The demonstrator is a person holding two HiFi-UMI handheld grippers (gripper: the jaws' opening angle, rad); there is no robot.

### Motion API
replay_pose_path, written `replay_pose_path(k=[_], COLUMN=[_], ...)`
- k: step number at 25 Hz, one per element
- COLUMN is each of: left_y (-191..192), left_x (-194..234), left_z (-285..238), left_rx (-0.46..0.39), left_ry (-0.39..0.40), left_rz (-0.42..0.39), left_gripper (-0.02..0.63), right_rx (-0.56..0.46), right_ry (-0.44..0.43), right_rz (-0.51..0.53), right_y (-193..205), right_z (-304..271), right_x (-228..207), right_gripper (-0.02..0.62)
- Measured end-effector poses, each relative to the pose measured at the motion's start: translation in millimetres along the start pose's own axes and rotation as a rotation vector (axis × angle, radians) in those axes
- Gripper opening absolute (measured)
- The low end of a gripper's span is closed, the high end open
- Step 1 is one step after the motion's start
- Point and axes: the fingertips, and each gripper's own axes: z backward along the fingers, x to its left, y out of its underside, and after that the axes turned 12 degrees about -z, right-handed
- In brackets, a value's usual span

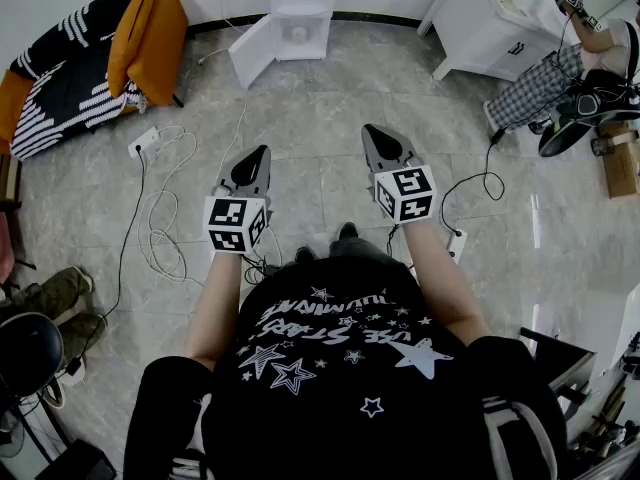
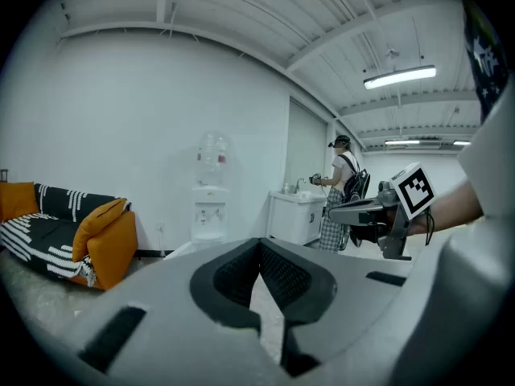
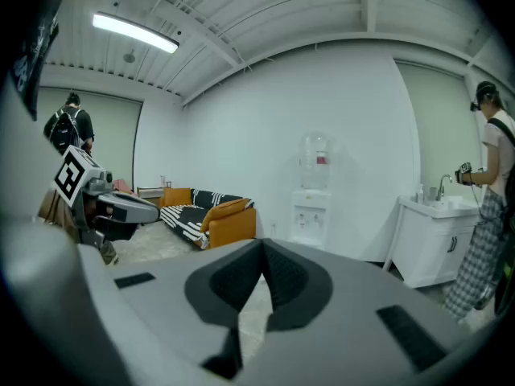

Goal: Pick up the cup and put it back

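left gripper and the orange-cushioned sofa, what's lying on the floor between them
In the head view, a white power strip with loose white cables lies on the grey tile floor between the left gripper and the sofa.

1. Bright, even light falls from ceiling strip lamps (image 2: 400,76), which glare white.
2. The pale floor (image 1: 320,118) carries a soft sheen and only faint shadows.
3. Both gripper views bend strongly, with dark rounded edges; the nearest surfaces look soft.
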Motion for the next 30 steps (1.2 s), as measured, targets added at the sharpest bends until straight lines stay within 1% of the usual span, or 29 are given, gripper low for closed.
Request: replay_pose_path(k=[9,13,17,20,21,23,25,27,30], left_y=[3,5,10,16,19,24,28,30,32], left_x=[-5,1,14,22,24,30,36,43,59], left_z=[3,9,11,5,2,-6,-17,-33,-67], left_rx=[0.011,0.008,0.025,0.042,0.050,0.071,0.088,0.104,0.141], left_ry=[0.007,-0.007,-0.027,-0.046,-0.052,-0.061,-0.066,-0.069,-0.080], left_rz=[-0.014,-0.010,-0.002,0.020,0.025,0.029,0.030,0.023,0.010], left_gripper=[0.008,0.008,0.009,0.009,0.009,0.008,0.009,0.009,0.009], right_rx=[-0.009,-0.004,-0.036,-0.033,-0.026,-0.012,0.001,0.017,0.044], right_ry=[0.007,0.015,0.022,0.022,0.020,0.020,0.019,0.012,-0.001], right_rz=[-0.025,-0.031,-0.080,-0.121,-0.129,-0.152,-0.175,-0.189,-0.211], right_y=[-2,1,-1,3,5,11,15,19,23], right_z=[0,-5,-12,-23,-29,-44,-63,-85,-127], right_x=[-5,-8,-14,-26,-31,-41,-53,-68,-96], right_gripper=[0.006,0.006,0.006,0.008,0.015,0.065,0.100,0.140,0.175])
